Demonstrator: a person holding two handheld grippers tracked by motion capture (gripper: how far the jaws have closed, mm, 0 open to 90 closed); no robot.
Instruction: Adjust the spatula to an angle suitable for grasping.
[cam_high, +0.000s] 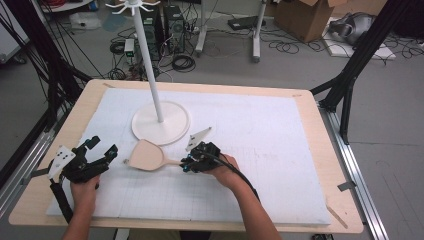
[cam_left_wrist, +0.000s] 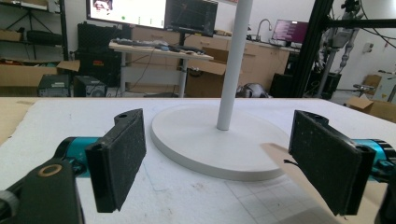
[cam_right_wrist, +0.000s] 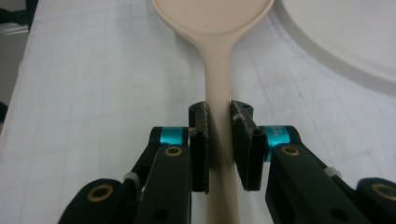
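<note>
- Now, the high view: a pale wooden table (cam_high: 320, 165) topped with a white gridded foam sheet (cam_high: 260, 165), and on it a tall white stand with a round flat base (cam_high: 161, 122) toward the far left of the sheet.
- A flat, pale wooden paddle-shaped spatula (cam_high: 147, 156) lies on the sheet just in front of that base, blade to the left, handle running right.
- The right gripper (cam_high: 190, 163), held in the person's right hand (cam_high: 225, 170), sits at the end of the handle, its jaws over the wood.
- The left gripper (cam_high: 102, 147), in the left hand (cam_high: 84, 190), is near the sheet's left edge, just left of the blade and apart from it, jaws spread.
- A small grey three-cornered plate (cam_high: 198, 137) shows above the right gripper.
- Over to the left gripper view: the left gripper (cam_left_wrist: 229, 158) has its two black pads wide apart with nothing between them, and the white pole and base (cam_left_wrist: 210, 140) stand straight ahead.
- A tan sliver of the spatula (cam_left_wrist: 280, 163) peeks beside the right-hand pad.
- Right gripper view: the right gripper (cam_right_wrist: 219, 140) has its jaws drawn in on both sides of the spatula handle (cam_right_wrist: 219, 84), pads against the wood, clamping it.
- The blade fans out at the top, with the curved rim of the base (cam_right_wrist: 345, 51) at upper right, near the blade but apart from it.
</note>
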